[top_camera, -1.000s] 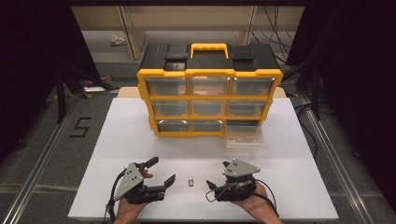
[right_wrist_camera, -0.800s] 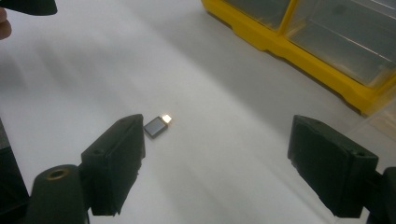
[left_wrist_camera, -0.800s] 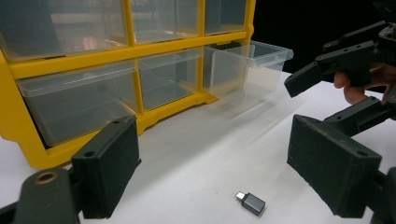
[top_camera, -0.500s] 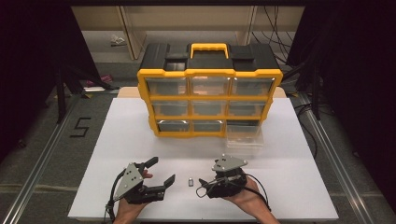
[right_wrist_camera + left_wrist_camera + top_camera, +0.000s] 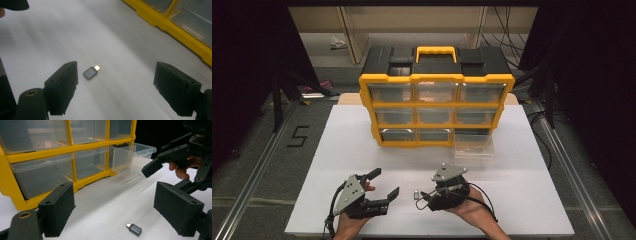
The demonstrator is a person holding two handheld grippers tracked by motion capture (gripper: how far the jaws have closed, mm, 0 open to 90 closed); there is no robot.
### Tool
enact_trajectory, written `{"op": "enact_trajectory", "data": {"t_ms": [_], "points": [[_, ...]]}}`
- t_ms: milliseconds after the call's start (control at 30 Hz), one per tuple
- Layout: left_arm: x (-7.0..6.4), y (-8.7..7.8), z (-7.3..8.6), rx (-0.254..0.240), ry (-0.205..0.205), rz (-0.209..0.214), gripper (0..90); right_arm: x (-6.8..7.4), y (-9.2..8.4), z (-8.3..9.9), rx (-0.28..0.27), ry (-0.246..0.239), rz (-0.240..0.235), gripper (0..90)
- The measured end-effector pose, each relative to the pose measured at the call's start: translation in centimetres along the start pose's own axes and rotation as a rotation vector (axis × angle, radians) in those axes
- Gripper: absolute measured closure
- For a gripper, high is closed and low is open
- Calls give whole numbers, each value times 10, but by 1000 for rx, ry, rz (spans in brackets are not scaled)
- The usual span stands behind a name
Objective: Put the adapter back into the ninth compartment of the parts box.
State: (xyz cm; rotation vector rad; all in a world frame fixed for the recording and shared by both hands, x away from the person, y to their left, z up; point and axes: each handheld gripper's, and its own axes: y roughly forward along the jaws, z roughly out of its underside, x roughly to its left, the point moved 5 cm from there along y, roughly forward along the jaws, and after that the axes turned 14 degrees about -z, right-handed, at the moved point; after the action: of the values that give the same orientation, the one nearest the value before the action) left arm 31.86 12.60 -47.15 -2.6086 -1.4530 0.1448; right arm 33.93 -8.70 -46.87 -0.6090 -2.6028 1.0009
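White and bare near its front edge, our surface (image 5: 522, 150) carries a yellow organizer (image 5: 436, 107) at the far side, one clear drawer (image 5: 473, 145) pulled out at its lower right. We hold the left gripper (image 5: 382, 184) at near left, jaws wide open. Our right gripper (image 5: 424, 195) sits near centre, jaws spread open around a small grey adapter (image 5: 90, 72), which lies flat between the two grippers, untouched.

Small grey adapter (image 5: 90, 72) (bright metal plug at one end) lying flat on the white worktop (image 5: 522, 160), touching nothing.
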Motion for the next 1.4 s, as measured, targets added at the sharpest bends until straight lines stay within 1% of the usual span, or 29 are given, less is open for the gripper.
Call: {"op": "enact_trajectory", "data": {"t_ms": [67, 200, 267, 300, 367, 400, 500, 667, 767, 800, 833, 867, 1033, 1067, 1300, 1367, 1400], "points": [[0, 0, 0, -1, 1, -1, 165, 0, 1, 0, 5, 1, 0, 207], [0, 0, 0, -2, 3, 0, 165, 1, 9, -1, 36, -5, -9, 221], [-1, -1, 0, -2, 5, 1, 165, 1, 11, -1, 39, -5, -11, 222], [-1, -1, 0, -3, 6, 1, 165, 1, 15, -2, 50, -4, -15, 226], [-1, -1, 0, -4, 5, 1, 165, 1, 17, -2, 55, -4, -16, 228], [-1, -2, 0, -6, 5, 0, 165, 0, 21, -2, 66, -6, -17, 231], [0, -2, -1, -9, 3, -2, 166, 0, 25, -3, 70, -2, -18, 235], [0, -3, -1, -13, 2, -8, 167, 2, 34, -4, 81, -10, -18, 244], [0, -3, -2, -14, 5, -9, 167, 2, 41, -4, 91, -11, -20, 248], [0, -2, -2, -14, 6, -10, 167, 2, 46, -3, 102, -10, -22, 252], [0, -2, -2, -14, 7, -11, 167, 2, 46, -3, 102, -10, -22, 252], [1, -2, -2, -14, 9, -12, 167, 2, 50, -1, 113, -8, -22, 255], [1, -3, -2, -17, 9, -17, 167, -1, 55, 0, 118, -13, -17, 268], [1, -3, -2, -18, 9, -18, 167, -1, 56, 0, 121, -7, -14, 270], [2, -3, -2, -20, 8, -20, 170, -3, 65, 1, 137, -10, -5, 276], [2, -3, -2, -19, 7, -20, 170, -3, 67, 1, 139, -5, -1, 279], [2, -2, -2, -19, 7, -20, 170, -3, 69, 1, 145, -10, -3, 281]]}}
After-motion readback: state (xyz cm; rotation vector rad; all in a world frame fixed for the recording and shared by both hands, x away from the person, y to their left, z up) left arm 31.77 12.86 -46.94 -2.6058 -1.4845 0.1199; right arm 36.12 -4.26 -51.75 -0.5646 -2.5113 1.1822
